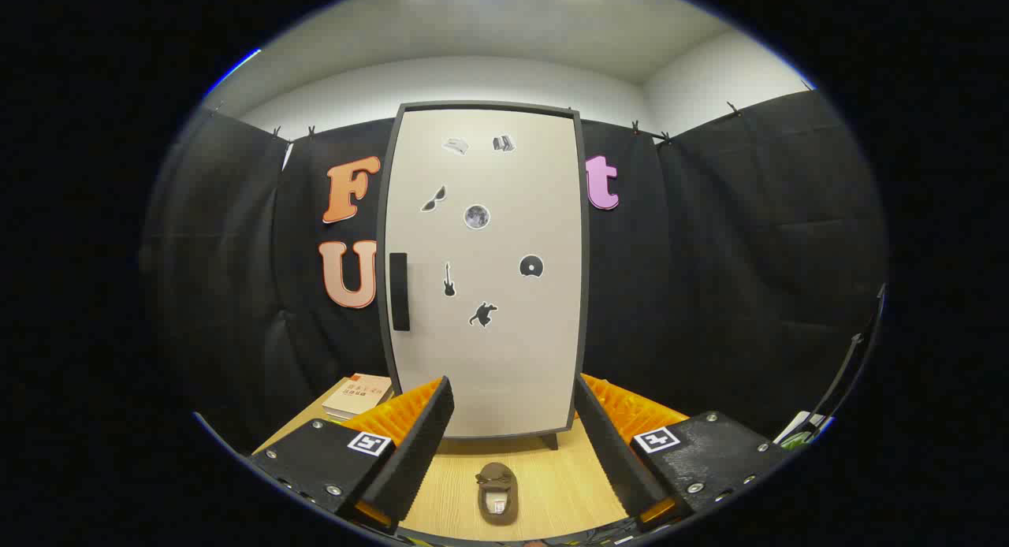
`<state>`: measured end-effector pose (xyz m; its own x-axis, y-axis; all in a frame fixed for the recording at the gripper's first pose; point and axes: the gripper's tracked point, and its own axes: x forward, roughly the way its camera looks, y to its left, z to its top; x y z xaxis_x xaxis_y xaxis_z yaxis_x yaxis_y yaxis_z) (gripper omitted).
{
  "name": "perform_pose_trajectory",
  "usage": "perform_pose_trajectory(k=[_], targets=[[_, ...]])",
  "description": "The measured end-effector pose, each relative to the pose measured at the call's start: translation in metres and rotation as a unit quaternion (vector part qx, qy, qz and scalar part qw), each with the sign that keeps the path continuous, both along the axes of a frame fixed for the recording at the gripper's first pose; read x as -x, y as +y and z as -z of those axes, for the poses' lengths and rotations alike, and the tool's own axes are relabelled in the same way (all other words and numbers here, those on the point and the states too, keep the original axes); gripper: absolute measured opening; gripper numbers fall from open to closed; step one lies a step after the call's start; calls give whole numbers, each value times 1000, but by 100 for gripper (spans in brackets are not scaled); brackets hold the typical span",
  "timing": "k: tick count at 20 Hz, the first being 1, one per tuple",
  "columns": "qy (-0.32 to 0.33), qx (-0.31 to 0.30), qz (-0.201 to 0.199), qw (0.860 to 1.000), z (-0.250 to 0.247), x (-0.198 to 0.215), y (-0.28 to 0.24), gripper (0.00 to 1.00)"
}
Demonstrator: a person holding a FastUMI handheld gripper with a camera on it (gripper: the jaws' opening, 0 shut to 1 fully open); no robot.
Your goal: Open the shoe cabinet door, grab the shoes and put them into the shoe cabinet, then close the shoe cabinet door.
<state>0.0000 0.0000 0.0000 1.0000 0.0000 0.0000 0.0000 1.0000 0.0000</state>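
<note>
The gripper [512, 409] is spread wide and holds nothing, a small brown shoe [497, 493] lying on the table [552, 484] between its fingers, before the shut shoe cabinet door [485, 271].

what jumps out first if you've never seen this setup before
The tall pale shoe cabinet stands upright straight ahead on the wooden table, its door shut, dotted with small dark stickers and carrying a dark handle near its left edge. A small brown shoe lies on the table between the fingers of the open gripper, in front of the cabinet. A stack of books rests beside the cabinet's left foot.
</note>
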Motion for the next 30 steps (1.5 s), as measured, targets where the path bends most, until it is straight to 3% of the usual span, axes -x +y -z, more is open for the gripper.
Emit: perform_pose_trajectory(k=[16, 30], targets=[[7, 4, -9, 1000, 2, -8, 4, 96], [19, -15, -108, 994, 3, -89, 96, 96]])
